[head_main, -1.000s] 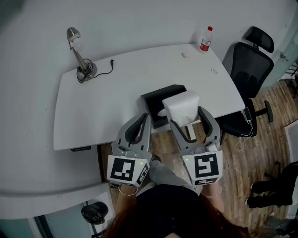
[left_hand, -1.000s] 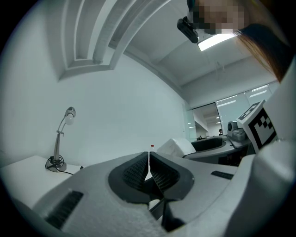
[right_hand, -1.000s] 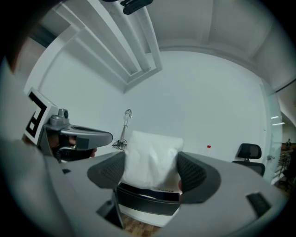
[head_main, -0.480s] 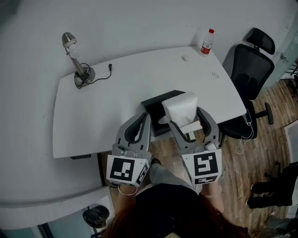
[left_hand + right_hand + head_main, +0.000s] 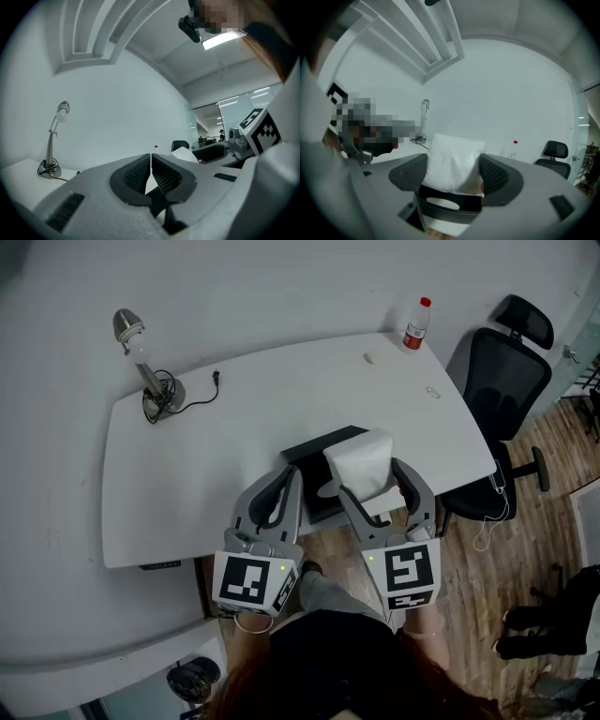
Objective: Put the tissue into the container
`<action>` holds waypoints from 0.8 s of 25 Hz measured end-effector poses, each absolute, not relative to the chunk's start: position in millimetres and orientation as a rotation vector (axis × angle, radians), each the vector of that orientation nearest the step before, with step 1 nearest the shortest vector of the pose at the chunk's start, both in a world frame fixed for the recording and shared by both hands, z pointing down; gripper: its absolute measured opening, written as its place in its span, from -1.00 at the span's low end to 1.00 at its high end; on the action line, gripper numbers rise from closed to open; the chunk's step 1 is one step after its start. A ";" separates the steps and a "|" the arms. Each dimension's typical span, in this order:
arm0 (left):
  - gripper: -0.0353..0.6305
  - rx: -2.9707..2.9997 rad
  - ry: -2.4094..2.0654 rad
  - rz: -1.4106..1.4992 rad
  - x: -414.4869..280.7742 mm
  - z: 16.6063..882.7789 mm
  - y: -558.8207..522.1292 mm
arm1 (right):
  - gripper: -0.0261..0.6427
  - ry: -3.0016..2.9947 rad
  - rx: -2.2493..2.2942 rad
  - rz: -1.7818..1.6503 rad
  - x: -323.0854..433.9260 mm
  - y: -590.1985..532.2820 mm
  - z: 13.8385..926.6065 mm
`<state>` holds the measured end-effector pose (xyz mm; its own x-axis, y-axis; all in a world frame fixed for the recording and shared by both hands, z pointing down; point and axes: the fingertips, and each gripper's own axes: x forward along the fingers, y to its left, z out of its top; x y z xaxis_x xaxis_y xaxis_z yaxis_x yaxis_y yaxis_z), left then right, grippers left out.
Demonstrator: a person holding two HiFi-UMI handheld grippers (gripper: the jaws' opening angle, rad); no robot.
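Right gripper point(image 5: 454, 171) fingers clamp the pillowy white tissue point(image 5: 361, 457) over the black rectangular container point(image 5: 305, 454), frame centre; left gripper point(image 5: 151, 164) fingers touching, empty

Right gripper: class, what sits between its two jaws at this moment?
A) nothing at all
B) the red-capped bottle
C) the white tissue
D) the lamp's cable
C: in the right gripper view, the right gripper has its two jaws pressed against either side of the white tissue, which is held just above the black container.
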<state>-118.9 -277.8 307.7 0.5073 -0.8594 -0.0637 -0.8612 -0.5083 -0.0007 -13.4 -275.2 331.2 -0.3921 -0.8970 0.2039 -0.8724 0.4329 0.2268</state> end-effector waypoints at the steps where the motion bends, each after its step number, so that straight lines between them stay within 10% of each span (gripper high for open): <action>1: -0.80 -2.700 1.542 0.081 -119.2 308.3 -279.8 | 0.18 -2.393 1.523 -0.114 -13.8 -277.3 332.9; 20: -0.80 -2.749 1.571 0.021 -126.5 333.6 -311.9 | 0.16 -2.327 1.421 0.011 -24.1 -305.6 378.0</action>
